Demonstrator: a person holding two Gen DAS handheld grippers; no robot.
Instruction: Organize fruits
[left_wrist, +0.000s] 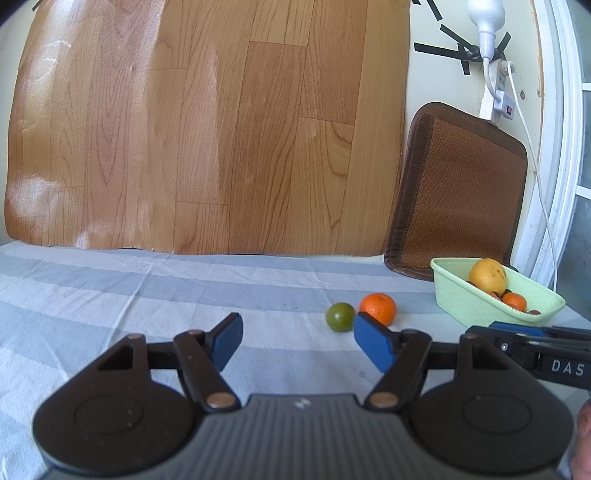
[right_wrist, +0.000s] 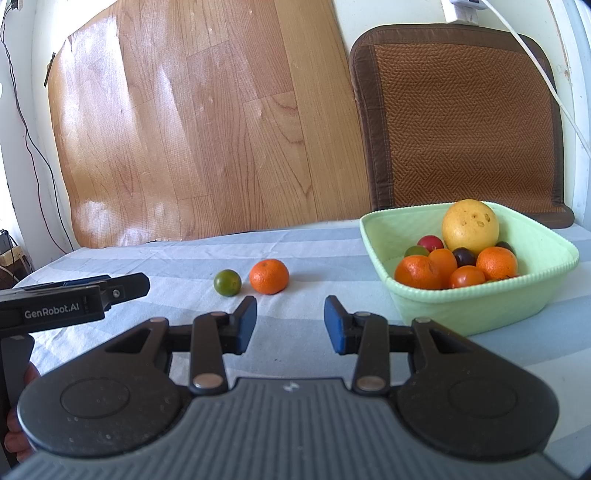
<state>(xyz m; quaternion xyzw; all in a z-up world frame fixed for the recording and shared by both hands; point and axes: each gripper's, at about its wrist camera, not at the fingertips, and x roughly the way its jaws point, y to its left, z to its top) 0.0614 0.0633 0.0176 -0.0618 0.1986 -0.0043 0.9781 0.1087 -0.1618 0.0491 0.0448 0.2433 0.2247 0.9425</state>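
A small green citrus and an orange tangerine lie side by side on the striped cloth; both also show in the right wrist view, the green citrus left of the tangerine. A pale green bowl holds a large yellow fruit, tangerines and small round fruits; it also shows in the left wrist view. My left gripper is open and empty, short of the two loose fruits. My right gripper is open and empty, near the bowl's left side.
A blue-and-white striped cloth covers the table. A wood-pattern board and a brown woven mat lean against the back wall. A power strip with white cables hangs at the right.
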